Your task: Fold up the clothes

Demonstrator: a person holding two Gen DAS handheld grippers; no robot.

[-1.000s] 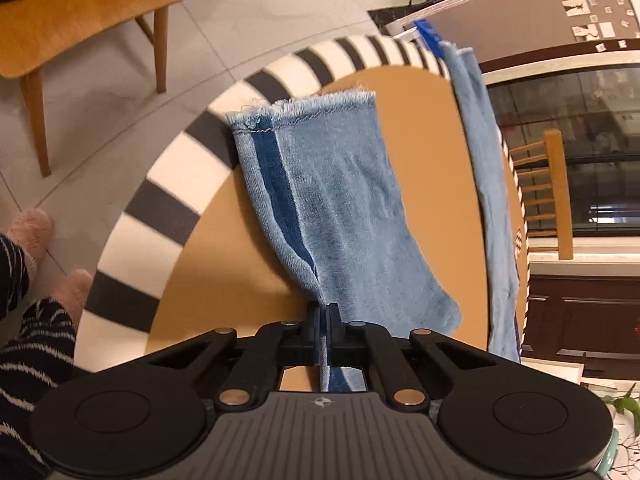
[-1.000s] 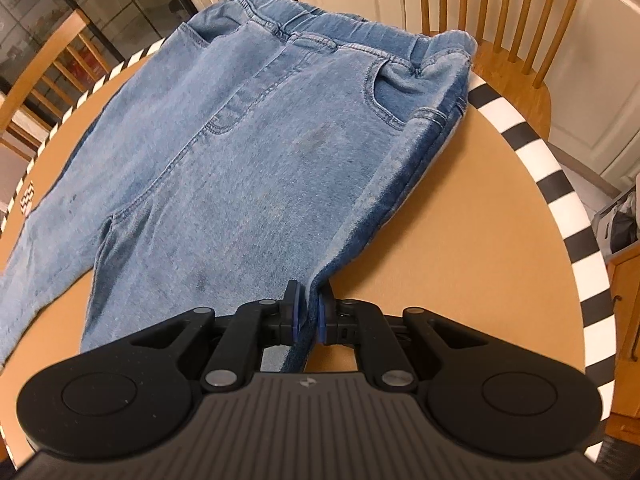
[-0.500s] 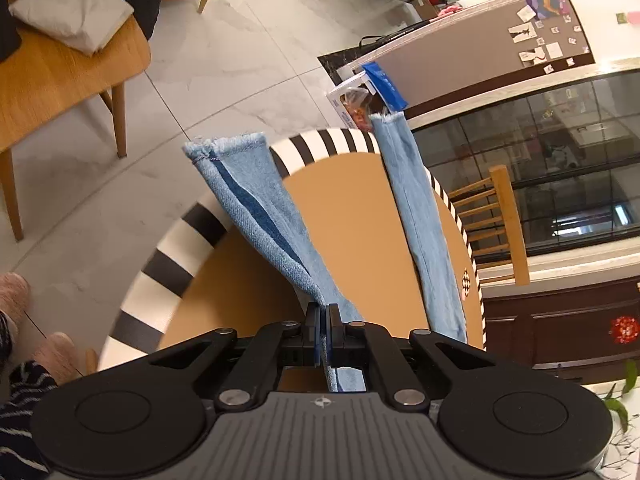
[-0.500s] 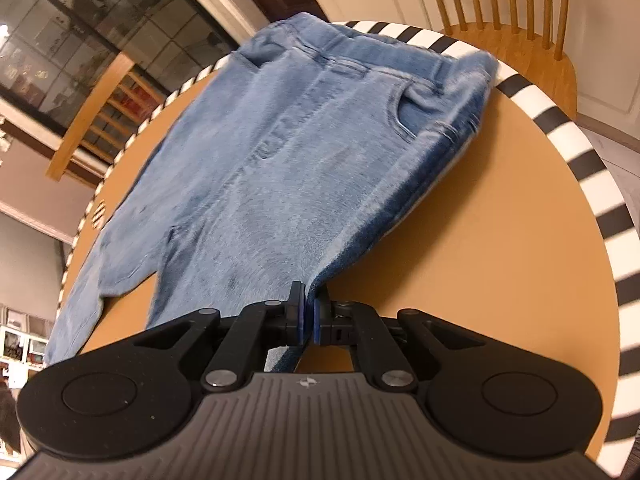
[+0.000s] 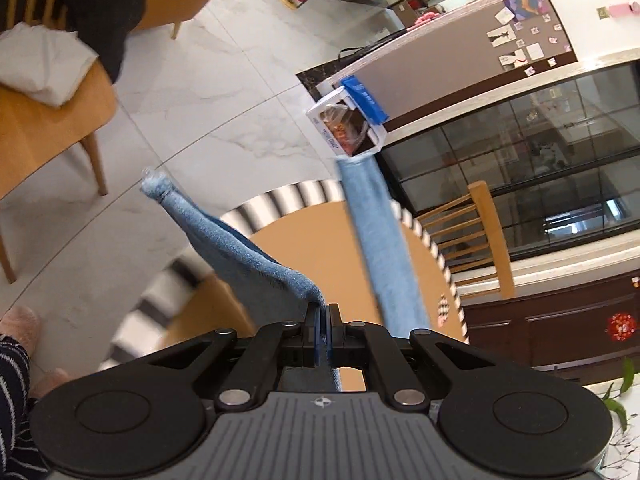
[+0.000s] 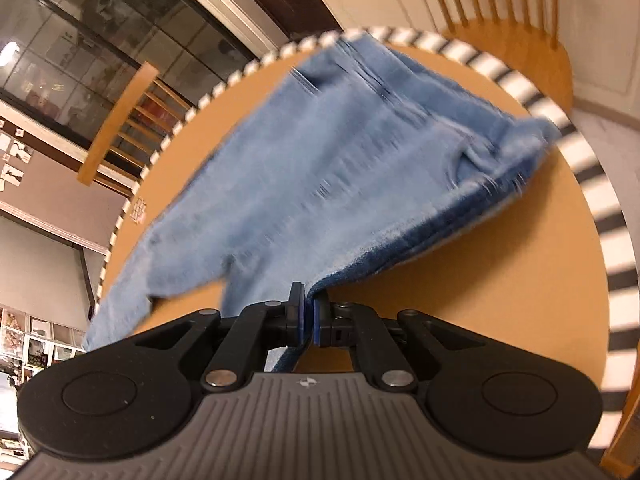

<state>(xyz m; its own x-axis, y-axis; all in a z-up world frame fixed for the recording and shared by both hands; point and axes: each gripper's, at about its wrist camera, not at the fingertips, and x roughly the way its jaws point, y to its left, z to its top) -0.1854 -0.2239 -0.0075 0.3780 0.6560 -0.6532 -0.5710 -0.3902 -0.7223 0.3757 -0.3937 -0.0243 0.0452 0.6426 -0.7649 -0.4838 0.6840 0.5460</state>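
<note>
Pinching denim on both sides: left gripper [image 5: 322, 312] has its jaws clamped on the edge of one leg [image 5: 256, 264] of the jeans [image 6: 340, 168], right gripper [image 6: 307, 312] has its jaws clamped on the side seam nearer the hips. Fabric is soft, limp, fairly heavy, likely to sag and swing between the holds; seams and hems look like the firmest places to grip. Lifted leg hangs off the left jaws, frayed hem [image 5: 154, 184] out in the air over the floor. Other leg [image 5: 380, 248] stretches away beside it. Waist end lies on the round table [image 6: 500, 264] with striped rim, blurred. Wooden chair [image 6: 532, 36] beyond.
</note>
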